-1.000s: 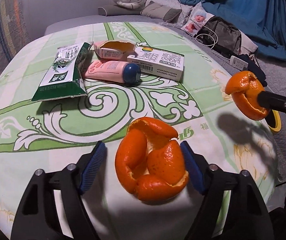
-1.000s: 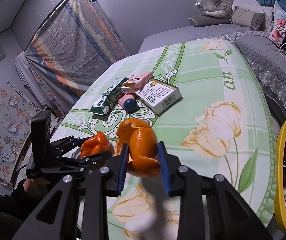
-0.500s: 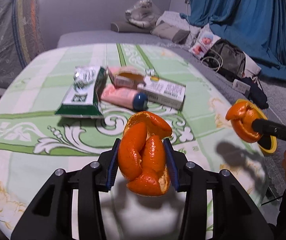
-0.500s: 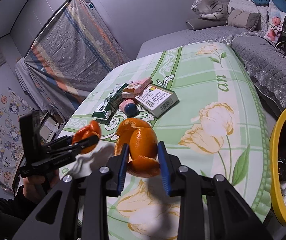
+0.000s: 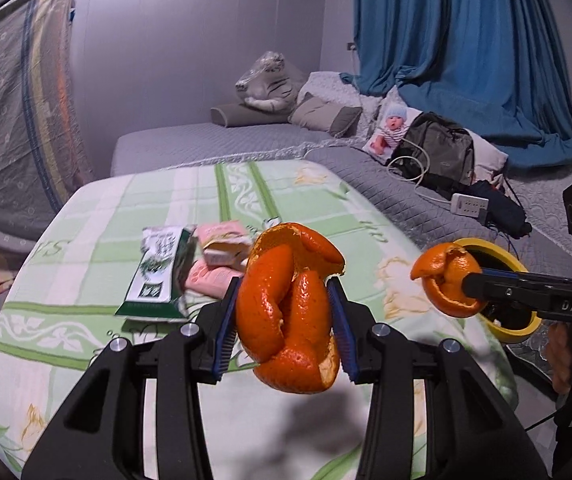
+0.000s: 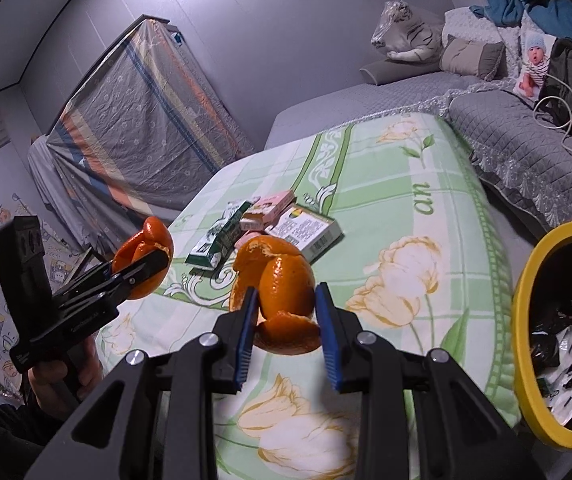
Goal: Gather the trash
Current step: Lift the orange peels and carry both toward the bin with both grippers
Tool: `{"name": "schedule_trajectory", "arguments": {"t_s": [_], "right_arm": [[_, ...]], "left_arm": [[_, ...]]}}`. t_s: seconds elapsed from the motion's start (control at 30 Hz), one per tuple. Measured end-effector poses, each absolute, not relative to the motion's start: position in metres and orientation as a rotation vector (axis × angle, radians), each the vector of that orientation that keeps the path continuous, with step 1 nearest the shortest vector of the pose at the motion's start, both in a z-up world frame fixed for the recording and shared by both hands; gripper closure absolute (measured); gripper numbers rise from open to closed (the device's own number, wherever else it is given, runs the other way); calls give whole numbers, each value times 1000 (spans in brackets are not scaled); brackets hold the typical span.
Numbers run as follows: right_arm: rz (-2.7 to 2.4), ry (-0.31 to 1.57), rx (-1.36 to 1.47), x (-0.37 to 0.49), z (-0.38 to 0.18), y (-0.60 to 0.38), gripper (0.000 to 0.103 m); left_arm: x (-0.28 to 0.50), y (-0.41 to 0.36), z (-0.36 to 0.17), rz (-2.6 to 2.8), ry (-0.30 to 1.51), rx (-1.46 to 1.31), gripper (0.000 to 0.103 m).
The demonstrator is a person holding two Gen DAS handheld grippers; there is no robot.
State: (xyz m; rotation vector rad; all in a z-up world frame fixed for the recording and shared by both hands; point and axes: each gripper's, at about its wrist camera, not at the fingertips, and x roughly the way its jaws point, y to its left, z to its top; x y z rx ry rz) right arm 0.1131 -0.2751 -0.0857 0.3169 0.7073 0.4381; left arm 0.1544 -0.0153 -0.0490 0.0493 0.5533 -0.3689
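Holding a big curled orange peel (image 5: 291, 312) in my left gripper (image 5: 286, 328), blue pads (image 5: 224, 328) squeezed against both sides of it, lifted clear of the green flowered tablecloth (image 5: 86, 240). My right gripper (image 6: 287, 324) is pinching a second orange peel (image 6: 282, 300) the same way, also up in the air, just over the table's edge. That yellow-rimmed trash bin (image 6: 525, 320) sits right beside the table, off to the right, already lined with a black bag with some wrappers in it. Back on the cloth, bunched together: a green-and-white snack packet (image 5: 158, 276), a torn pink carton (image 5: 224, 244), a pink tube (image 5: 210, 278) and a white box (image 6: 309, 232).
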Motion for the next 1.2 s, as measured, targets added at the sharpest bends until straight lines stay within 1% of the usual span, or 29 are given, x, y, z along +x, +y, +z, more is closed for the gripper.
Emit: {"name": "schedule_trajectory", "arguments": {"t_s": [0.27, 0.53, 0.83, 1.0, 1.2], "right_arm": [[342, 645, 358, 106, -72, -315, 75], [217, 564, 387, 100, -59, -373, 75], [52, 502, 402, 86, -57, -435, 75], [-63, 490, 417, 75, -66, -469, 75], [-163, 521, 468, 70, -95, -501, 75]], "left_arm": [[159, -65, -30, -465, 510, 91, 62], [175, -137, -14, -574, 472, 154, 62], [189, -215, -12, -699, 467, 207, 62], [190, -256, -16, -763, 454, 245, 61], [193, -298, -28, -803, 479, 277, 61]]}}
